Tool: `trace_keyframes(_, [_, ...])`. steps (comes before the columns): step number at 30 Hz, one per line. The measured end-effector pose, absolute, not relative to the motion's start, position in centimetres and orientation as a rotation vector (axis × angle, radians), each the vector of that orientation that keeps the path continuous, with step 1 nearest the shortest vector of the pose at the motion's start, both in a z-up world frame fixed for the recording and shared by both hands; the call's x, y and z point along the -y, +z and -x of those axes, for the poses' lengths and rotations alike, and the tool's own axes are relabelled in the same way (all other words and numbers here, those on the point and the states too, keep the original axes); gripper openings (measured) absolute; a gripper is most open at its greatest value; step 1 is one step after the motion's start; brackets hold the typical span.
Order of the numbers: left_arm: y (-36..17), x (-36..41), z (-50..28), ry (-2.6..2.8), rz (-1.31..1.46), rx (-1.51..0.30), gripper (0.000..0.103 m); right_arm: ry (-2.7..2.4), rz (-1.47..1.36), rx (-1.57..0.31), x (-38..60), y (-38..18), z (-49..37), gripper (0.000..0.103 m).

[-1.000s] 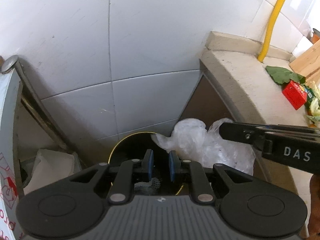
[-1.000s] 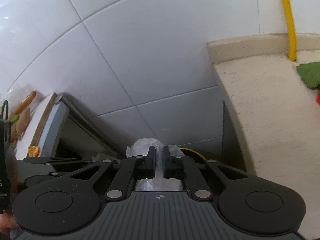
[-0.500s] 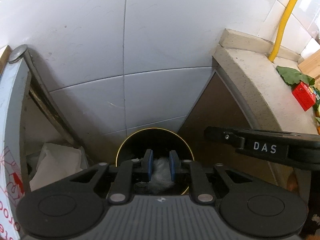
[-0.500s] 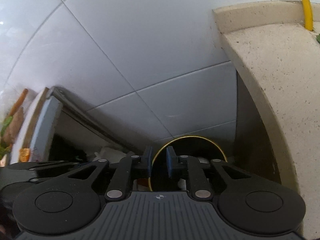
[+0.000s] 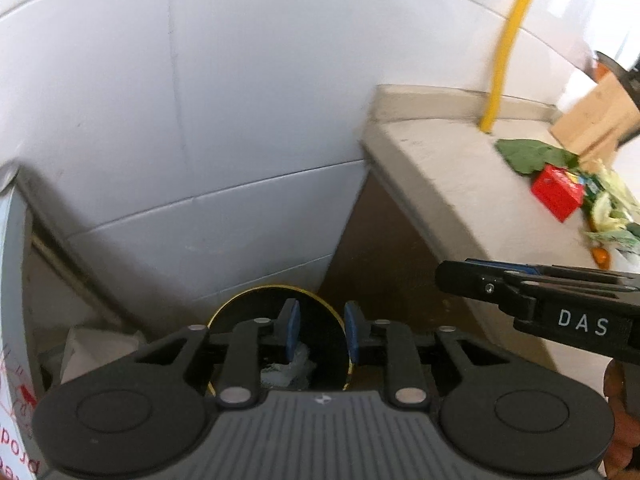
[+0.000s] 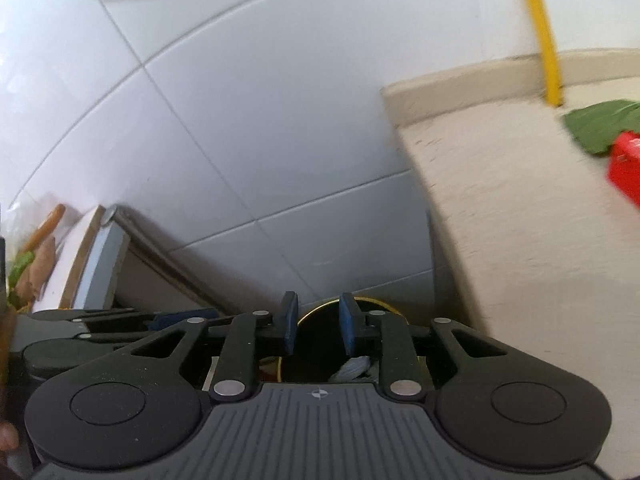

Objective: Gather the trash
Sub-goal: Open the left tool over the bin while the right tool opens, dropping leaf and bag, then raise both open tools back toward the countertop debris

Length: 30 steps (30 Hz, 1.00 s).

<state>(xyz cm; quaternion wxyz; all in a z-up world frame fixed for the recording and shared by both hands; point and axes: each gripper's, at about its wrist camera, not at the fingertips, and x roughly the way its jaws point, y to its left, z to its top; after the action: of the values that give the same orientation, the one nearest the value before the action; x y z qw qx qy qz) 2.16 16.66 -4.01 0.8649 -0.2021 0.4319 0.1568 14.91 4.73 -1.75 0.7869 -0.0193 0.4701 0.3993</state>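
A black bin with a yellow rim (image 5: 256, 294) stands on the floor between the tiled wall and the counter. A crumpled clear plastic bag (image 5: 286, 370) lies inside it. My left gripper (image 5: 320, 330) hovers over the bin; its jaws are opening and nothing is between the blue pads. My right gripper (image 5: 540, 292) hangs to its right, side on. In the right wrist view the right gripper (image 6: 319, 322) also sits above the bin rim (image 6: 316, 309). Its jaws are opening and are empty, with the bag (image 6: 352, 366) below. The left gripper (image 6: 100, 320) shows at the left edge.
A beige counter (image 5: 440, 184) on the right holds a green leaf (image 5: 528, 154), a red box (image 5: 556, 192), vegetable scraps (image 5: 612, 208) and a cardboard piece (image 5: 596, 120). A yellow pipe (image 5: 504, 40) runs up the wall. White paper (image 5: 92, 352) lies left of the bin.
The plastic bag, held up by the right gripper a second ago, now lies in the bin. Both grippers' pads stand wider apart, and both views have lifted.
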Motion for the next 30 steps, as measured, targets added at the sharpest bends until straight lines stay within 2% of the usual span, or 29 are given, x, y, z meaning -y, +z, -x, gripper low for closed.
trace_keyframes(5, [-2.7,-14.9,-3.4,0.278,0.379,-0.889,0.020,0.809,0.018,-0.957,-2.3,-0.1,-14.8,0.036])
trace_keyframes(12, [-0.8,-12.0,-5.1,0.178,0.324,-0.852,0.026,0.692,-0.010,-0.880,2.5,2.0,-14.0,0.044])
trace_keyframes(16, [0.2,-9.7,-6.3,0.086,0.276,-0.835,0.027,0.610,-0.031,-0.855,5.6,2.7,-13.4,0.044])
trace_keyframes(19, [0.9,-7.8,-7.1,0.014,0.241,-0.827,0.030,0.535,-0.043,-0.840,8.4,3.1,-12.7,0.050])
trace_keyframes(30, [1.4,-0.6,-9.6,-0.236,0.141,-0.827,0.036,0.197,-0.091,-0.789,19.4,4.8,-10.8,0.058])
